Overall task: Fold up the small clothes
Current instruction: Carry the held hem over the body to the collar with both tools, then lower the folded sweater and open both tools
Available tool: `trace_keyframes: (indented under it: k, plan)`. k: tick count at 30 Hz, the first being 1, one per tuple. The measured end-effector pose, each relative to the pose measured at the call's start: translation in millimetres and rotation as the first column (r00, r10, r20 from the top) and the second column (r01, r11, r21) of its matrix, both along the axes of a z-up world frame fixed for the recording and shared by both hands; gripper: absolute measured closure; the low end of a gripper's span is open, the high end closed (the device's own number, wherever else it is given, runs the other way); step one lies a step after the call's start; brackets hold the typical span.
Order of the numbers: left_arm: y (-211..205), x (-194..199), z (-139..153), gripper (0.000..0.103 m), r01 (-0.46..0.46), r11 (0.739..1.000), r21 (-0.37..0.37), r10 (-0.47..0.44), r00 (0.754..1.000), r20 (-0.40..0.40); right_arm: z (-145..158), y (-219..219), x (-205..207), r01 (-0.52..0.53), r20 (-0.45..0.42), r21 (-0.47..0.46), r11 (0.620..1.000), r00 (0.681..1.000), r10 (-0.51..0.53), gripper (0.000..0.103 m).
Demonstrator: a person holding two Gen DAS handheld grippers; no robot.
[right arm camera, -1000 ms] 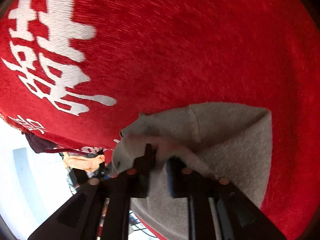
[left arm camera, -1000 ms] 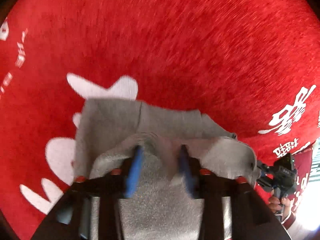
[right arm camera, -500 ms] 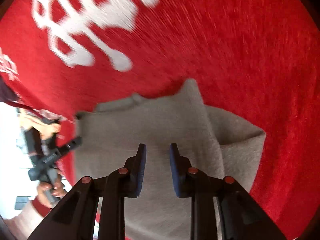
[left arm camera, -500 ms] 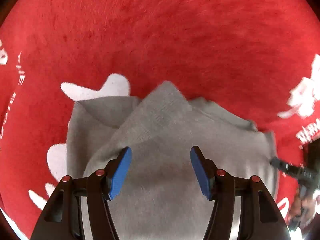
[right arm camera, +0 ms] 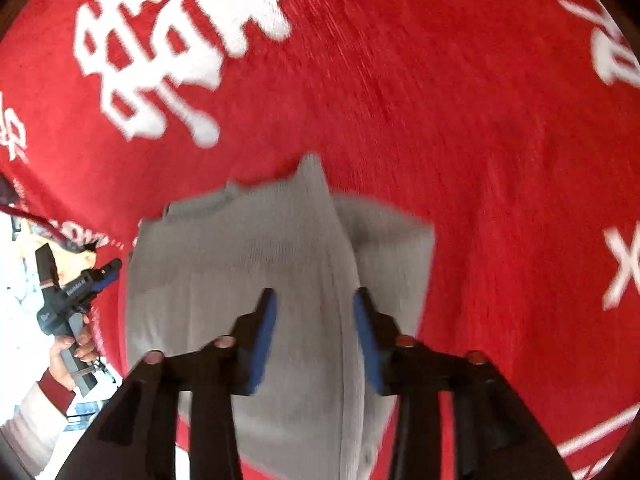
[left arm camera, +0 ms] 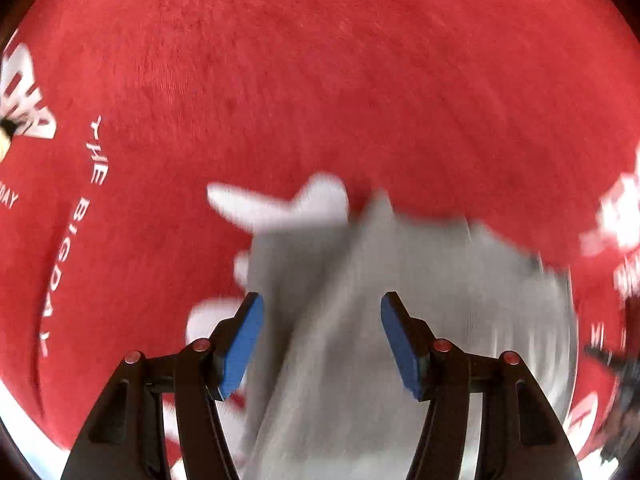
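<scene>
A grey garment (left arm camera: 400, 320) lies folded on a red cloth (left arm camera: 320, 80) printed with white lettering, which covers the surface beneath it. In the left wrist view the left gripper (left arm camera: 322, 340) hangs over the garment with its blue-padded fingers (left arm camera: 242, 344) spread wide apart and nothing between them; the grey fabric spans the gap beneath them and runs on past the right finger, while the left finger sits over the garment's left edge, where a white printed shape on the cloth shows beside it. The view is blurred, so whether the pads touch the fabric cannot be told. In the right wrist view the right gripper (right arm camera: 316, 336) is also over the garment (right arm camera: 240, 264), its fingers parted to a moderate gap and holding nothing; a raised fold of the grey fabric runs up between them toward a pointed corner at the far edge. The left gripper (right arm camera: 78, 284) shows at the left side of that view, held in a hand (right arm camera: 70, 356) just off the garment's left edge.
</scene>
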State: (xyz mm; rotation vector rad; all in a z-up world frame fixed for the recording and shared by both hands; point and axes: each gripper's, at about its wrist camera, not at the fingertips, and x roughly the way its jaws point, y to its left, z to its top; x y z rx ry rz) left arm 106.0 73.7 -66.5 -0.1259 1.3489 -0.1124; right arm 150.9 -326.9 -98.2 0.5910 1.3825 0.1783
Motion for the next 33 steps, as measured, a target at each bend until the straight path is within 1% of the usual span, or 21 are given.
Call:
trace_keyframes:
  k: [3, 7, 10, 11, 13, 15, 17, 18, 21, 23, 25, 27, 28, 29, 30, 31, 33]
  plan:
    - [9.2, -43.9, -2.7, 0.041, 0.067, 0.997, -0.036, -0.069, 0.994, -0.080, -1.4, 0.0, -41.8, -0.017, -0.058, 0.022, 1.000, 0.998, 0.018, 0.058]
    - [23.2, -88.5, -17.9, 0.041, 0.070, 0.995, -0.075, -0.081, 0.984, -0.159, -9.6, 11.0, -91.4, -0.045, -0.128, 0.045, 0.998, 0.991, 0.051, 0.058]
    - [25.7, -111.1, -25.4, 0.041, 0.060, 0.992, -0.109, -0.078, 0.982, -0.172, -23.1, 19.4, -111.2, -0.046, -0.161, 0.091, 0.995, 0.985, 0.060, 0.058]
    - [29.3, -110.1, -21.8, 0.041, 0.063, 0.991, -0.117, -0.082, 0.983, -0.166, -25.8, 25.6, -114.6, -0.051, -0.168, 0.096, 0.994, 0.984, 0.066, 0.058]
    - [31.8, -109.1, -19.8, 0.041, 0.075, 0.989, -0.130, -0.096, 0.982, -0.163, -30.5, 39.6, -115.3, -0.081, -0.170, 0.075, 0.994, 0.981, 0.093, 0.058]
    - [33.5, -108.1, -18.9, 0.041, 0.088, 0.985, -0.145, -0.113, 0.979, -0.170, -32.7, 45.2, -111.1, -0.084, -0.171, 0.076, 0.994, 0.981, 0.096, 0.058]
    - [35.5, -107.8, -15.3, 0.041, 0.095, 0.987, -0.126, -0.116, 0.978, -0.174, -32.3, 43.4, -108.3, -0.082, -0.176, 0.078, 0.994, 0.980, 0.095, 0.058]
    - [32.9, -106.2, -16.7, 0.041, 0.090, 0.989, -0.120, -0.110, 0.979, -0.174, -31.8, 42.6, -107.9, -0.085, -0.179, 0.075, 0.994, 0.979, 0.097, 0.058]
    - [44.9, -108.7, -15.0, 0.041, 0.050, 0.991, -0.120, -0.070, 0.982, -0.173, -25.9, 39.3, -111.8, -0.095, -0.169, 0.064, 0.993, 0.980, 0.105, 0.058]
    - [49.8, -111.3, -17.3, 0.041, 0.034, 0.989, -0.141, -0.059, 0.982, -0.177, -21.8, 38.5, -115.7, -0.101, -0.158, 0.055, 0.993, 0.981, 0.108, 0.058]
    - [47.7, -113.0, -21.0, 0.041, 0.049, 0.985, -0.164, -0.078, 0.980, -0.180, -22.6, 38.7, -117.0, -0.098, -0.156, 0.051, 0.994, 0.982, 0.105, 0.058]
    - [39.6, -113.8, -22.1, 0.043, 0.083, 0.982, -0.167, -0.112, 0.978, -0.175, -24.7, 40.9, -114.9, -0.095, -0.159, 0.053, 0.994, 0.982, 0.102, 0.056]
    - [35.3, -114.4, -21.3, 0.053, 0.103, 0.981, -0.166, -0.131, 0.978, -0.165, -25.8, 42.0, -113.6, -0.097, -0.162, 0.052, 0.994, 0.981, 0.104, 0.056]
    - [31.4, -114.2, -21.3, 0.077, 0.119, 0.978, -0.170, -0.147, 0.975, -0.164, -25.9, 41.8, -113.1, -0.101, -0.165, 0.048, 0.994, 0.980, 0.108, 0.063]
    - [28.3, -114.2, -22.5, 0.087, 0.133, 0.976, -0.172, -0.163, 0.971, -0.175, -25.2, 42.5, -112.4, -0.109, -0.164, 0.039, 0.993, 0.980, 0.114, 0.088]
    - [27.2, -114.1, -23.4, 0.095, 0.142, 0.976, -0.163, -0.171, 0.969, -0.179, -23.2, 43.8, -111.1, -0.123, -0.161, 0.025, 0.992, 0.979, 0.125, 0.094]
    - [31.0, -117.4, -24.5, 0.095, 0.163, 0.978, -0.131, -0.184, 0.967, -0.174, -18.3, 44.6, -111.4, -0.137, -0.149, 0.003, 0.991, 0.979, 0.136, 0.094]
